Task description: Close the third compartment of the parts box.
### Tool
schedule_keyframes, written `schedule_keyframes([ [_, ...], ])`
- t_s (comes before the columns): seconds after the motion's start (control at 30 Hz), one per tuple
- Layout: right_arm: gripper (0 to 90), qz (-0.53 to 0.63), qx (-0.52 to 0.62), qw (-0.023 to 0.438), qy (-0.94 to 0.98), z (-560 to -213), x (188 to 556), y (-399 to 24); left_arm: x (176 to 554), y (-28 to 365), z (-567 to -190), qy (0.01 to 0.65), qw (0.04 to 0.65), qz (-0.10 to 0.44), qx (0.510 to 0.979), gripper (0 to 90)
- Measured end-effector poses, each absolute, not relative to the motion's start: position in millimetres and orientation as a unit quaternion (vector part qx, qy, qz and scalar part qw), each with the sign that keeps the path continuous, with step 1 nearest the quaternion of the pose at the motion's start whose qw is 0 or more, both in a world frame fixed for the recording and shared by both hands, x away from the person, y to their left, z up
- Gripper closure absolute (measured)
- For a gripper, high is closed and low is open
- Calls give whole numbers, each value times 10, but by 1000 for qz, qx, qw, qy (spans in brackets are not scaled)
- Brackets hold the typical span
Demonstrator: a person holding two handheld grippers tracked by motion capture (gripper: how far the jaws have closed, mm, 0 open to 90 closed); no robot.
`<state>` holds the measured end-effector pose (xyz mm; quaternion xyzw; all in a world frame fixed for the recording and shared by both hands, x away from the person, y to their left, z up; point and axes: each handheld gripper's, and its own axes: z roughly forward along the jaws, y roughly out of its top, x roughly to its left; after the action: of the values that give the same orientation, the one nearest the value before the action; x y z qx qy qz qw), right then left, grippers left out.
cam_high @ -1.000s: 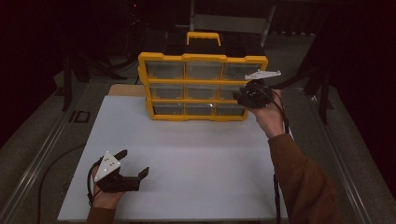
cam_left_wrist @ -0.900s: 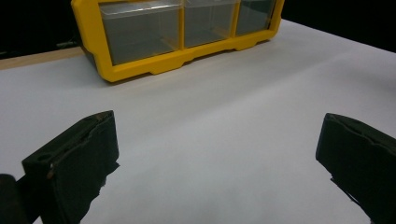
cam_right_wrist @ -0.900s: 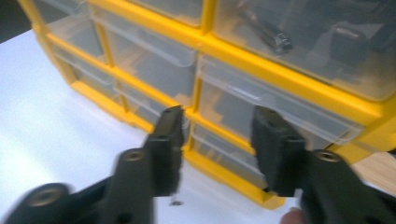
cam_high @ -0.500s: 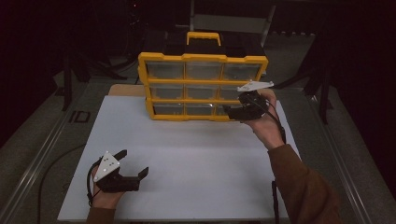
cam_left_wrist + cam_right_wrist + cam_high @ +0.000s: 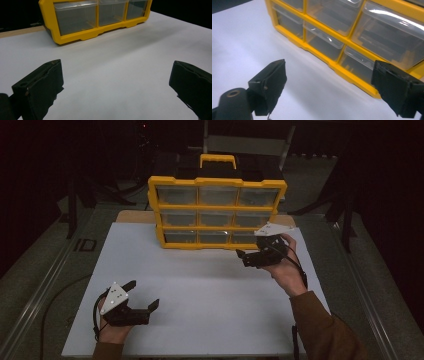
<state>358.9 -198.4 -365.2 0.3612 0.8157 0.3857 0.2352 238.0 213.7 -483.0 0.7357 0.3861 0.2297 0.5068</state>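
We list one table [image 5: 345, 285] under a white sheet [image 5: 210, 290]; on it, standing upright at the far edge, a yellow drawer cabinet [image 5: 218, 182]

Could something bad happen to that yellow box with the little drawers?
Maybe. The right gripper is open, nothing between its jaws, close to the bottom drawers of the yellow box. A bump might shove the box back along the white sheet. The clear drawers look alike, so it could grab the wrong one.

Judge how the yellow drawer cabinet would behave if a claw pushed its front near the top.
The drawer cabinet stands tall and shallow on the white table, so it may tip backward. Its hard plastic frame looks stiff. The clear drawers hold few visible contents, so it is probably light and could slide.
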Motion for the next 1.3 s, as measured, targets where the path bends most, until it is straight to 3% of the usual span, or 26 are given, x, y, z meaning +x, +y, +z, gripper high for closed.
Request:
schedule_keyframes([
  [0.67,101,450,320,250,796,-4018,3071,-2110,2405,2189,-4807,387,519,222,729,1],
  [1.3,101,520,333,274,737,-4589,2661,-2554,2469,2294,-4698,376,551,220,712,1],
])
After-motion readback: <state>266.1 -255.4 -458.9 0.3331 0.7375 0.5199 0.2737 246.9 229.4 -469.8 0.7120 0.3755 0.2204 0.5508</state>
